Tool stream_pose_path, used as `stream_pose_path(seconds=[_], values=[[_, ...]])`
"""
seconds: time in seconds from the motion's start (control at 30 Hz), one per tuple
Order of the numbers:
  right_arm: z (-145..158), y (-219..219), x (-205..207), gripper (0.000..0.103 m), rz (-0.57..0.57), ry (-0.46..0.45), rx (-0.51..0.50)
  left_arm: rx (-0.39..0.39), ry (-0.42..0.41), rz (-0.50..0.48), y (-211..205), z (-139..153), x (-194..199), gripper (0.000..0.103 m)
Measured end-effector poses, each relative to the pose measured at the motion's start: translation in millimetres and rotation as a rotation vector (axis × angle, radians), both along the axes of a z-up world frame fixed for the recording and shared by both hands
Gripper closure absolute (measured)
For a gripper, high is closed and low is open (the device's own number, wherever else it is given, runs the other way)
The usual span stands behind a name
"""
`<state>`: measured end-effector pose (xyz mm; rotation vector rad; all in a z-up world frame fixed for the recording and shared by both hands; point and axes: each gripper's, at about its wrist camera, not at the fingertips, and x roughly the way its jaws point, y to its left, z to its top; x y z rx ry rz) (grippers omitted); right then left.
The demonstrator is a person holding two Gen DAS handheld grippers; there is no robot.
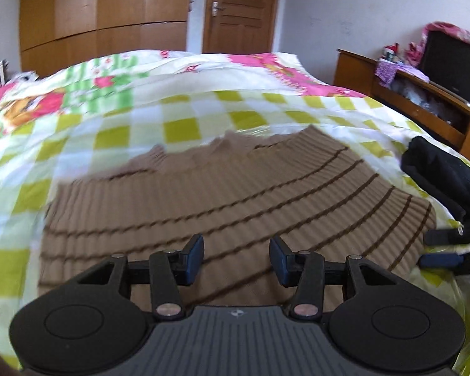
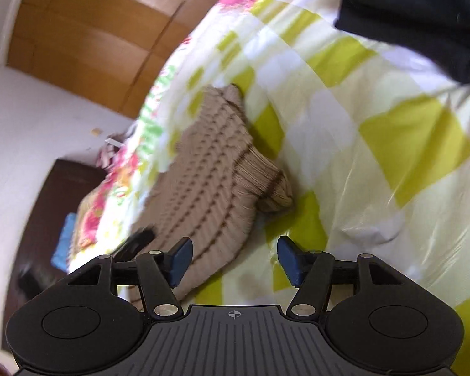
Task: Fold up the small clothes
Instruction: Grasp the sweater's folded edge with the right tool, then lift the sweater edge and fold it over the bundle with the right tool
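Note:
A brown ribbed sweater (image 1: 235, 194) with thin dark stripes lies spread on the green-and-white checked bedsheet (image 1: 178, 125). My left gripper (image 1: 236, 257) hovers over its near part, jaws open with nothing between the blue pads. At the sweater's right edge my right gripper (image 1: 440, 248) shows, fingers apart, on a black-sleeved arm (image 1: 448, 175). In the tilted right wrist view the sweater (image 2: 210, 181) shows a folded-in cuff (image 2: 266, 185). There my right gripper (image 2: 235, 260) stands open over the sweater's edge and the bare sheet (image 2: 376, 144), holding nothing. The left gripper (image 2: 138, 241) is a dark blur beside the sweater.
A pink flowered quilt (image 1: 250, 65) covers the far side of the bed. Behind it stand a wooden wardrobe (image 1: 103, 15) and a door (image 1: 241, 9). A low wooden cabinet (image 1: 423, 106) with a television (image 1: 454, 59) runs along the right. Black cloth (image 2: 407, 9) fills the upper right.

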<state>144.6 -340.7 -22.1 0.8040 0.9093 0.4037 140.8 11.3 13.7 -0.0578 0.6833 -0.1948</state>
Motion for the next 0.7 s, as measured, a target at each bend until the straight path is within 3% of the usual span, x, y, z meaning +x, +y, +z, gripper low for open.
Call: stream_pose_path(seconds=[0.2, 0.3, 0.37, 0.43, 0.47, 0.53, 0.6, 0.7], values=[[-6.3, 16.4, 11.5, 0.038, -0.245, -0.041, -0.005, 0.001, 0.012, 0.063, 36.4, -17.2, -17.4, 0.044], [-20.6, 22.1, 17.0, 0.034, -0.375, -0.035, 0.086, -0.022, 0.008, 0.051, 45.5, -24.7, -27.6, 0.044], [-22.8, 31.4, 24.3, 0.031, -0.408, -0.022, 0.086, -0.009, -0.008, 0.039, 44.2, -24.3, -32.2, 0.044], [-18.1, 35.8, 29.5, 0.037, -0.401, -0.029, 0.096, -0.02, -0.018, 0.04, 45.7, -23.4, -34.4, 0.044], [-16.7, 32.5, 30.9, 0.062, -0.413, -0.034, 0.126, -0.041, -0.022, 0.047, 48.4, -22.3, -35.0, 0.044], [-21.8, 22.7, 37.6, 0.081, -0.465, -0.019, 0.19, -0.091, -0.046, 0.08, 54.8, -16.8, -36.2, 0.044], [-26.5, 18.7, 42.2, 0.084, -0.47, -0.006, 0.213, -0.099, -0.085, 0.099, 57.9, -9.5, -35.5, 0.044], [-21.8, 37.4, 49.5, 0.079, -0.357, -0.034, 0.156, -0.075, -0.127, 0.111, 57.1, -5.2, -25.2, 0.044]])
